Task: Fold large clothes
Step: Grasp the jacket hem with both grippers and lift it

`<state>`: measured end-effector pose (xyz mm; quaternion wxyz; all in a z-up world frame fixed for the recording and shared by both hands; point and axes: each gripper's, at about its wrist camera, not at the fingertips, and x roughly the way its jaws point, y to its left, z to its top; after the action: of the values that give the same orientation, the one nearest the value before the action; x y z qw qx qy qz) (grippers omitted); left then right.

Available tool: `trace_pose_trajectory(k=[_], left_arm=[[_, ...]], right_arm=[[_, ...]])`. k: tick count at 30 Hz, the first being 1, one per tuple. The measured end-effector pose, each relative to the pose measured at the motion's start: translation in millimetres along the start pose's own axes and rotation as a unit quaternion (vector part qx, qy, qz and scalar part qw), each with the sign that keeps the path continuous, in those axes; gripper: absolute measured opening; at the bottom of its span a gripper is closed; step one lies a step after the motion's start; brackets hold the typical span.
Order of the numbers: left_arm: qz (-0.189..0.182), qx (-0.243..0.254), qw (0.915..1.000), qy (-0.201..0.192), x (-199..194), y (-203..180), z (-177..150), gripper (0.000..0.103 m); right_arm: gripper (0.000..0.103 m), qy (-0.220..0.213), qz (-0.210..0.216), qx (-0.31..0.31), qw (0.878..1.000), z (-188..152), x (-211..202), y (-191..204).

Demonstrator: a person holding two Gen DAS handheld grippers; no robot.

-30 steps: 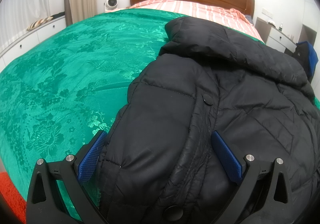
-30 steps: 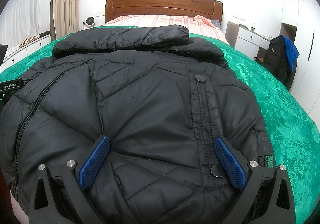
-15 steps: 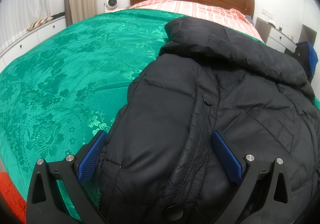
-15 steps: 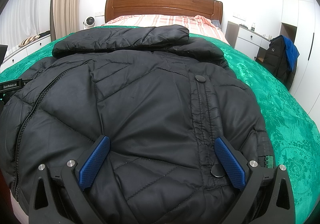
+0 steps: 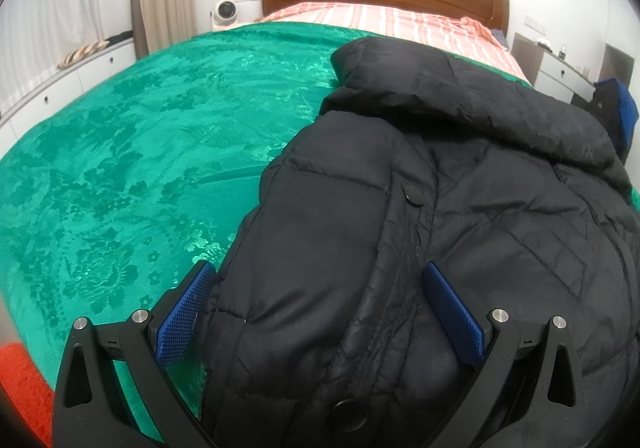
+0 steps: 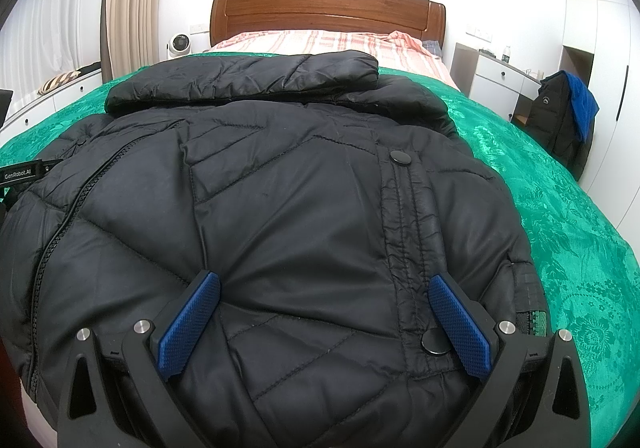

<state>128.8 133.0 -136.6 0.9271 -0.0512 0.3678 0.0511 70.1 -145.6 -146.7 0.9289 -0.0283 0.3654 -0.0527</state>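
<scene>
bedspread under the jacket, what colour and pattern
Bright green bedspread with a tone-on-tone floral weave, clearest in the left wrist view beside the black jacket.

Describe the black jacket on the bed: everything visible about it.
The black jacket is a quilted puffer with a slightly shiny shell, lying front up on the green bedspread, collar toward the headboard. Round snap buttons line its plackets and a zipper runs down the front. Both the left gripper and right gripper straddle its hem, open.
</scene>
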Motion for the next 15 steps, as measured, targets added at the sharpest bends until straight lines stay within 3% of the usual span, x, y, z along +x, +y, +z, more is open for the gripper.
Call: trace_pose_trajectory(k=[3,6,10,13,15], left_arm=[[0.005,0.008,0.9998,0.02,-5,0,3,0.103],[-0.016,0.02,0.9969,0.074,-16,3,13,0.102],[-0.065,-0.009,0.9948,0.078,-48,37,27,0.102],[-0.132,-0.021,0.9824,0.131,-54,67,22,0.102],[-0.154,-0.015,0.9719,0.178,-49,75,10,0.102]], right_arm=[[0.103,0.0,0.001,-0.001,1.0,0,-1,0],[0.102,0.03,0.031,0.001,0.999,10,-7,-9],[0.102,0.016,0.062,0.102,0.993,28,-44,-66],[0.102,0.034,0.055,0.152,0.986,31,-65,-116],[0.102,0.087,0.056,0.163,0.981,23,-67,-138]])
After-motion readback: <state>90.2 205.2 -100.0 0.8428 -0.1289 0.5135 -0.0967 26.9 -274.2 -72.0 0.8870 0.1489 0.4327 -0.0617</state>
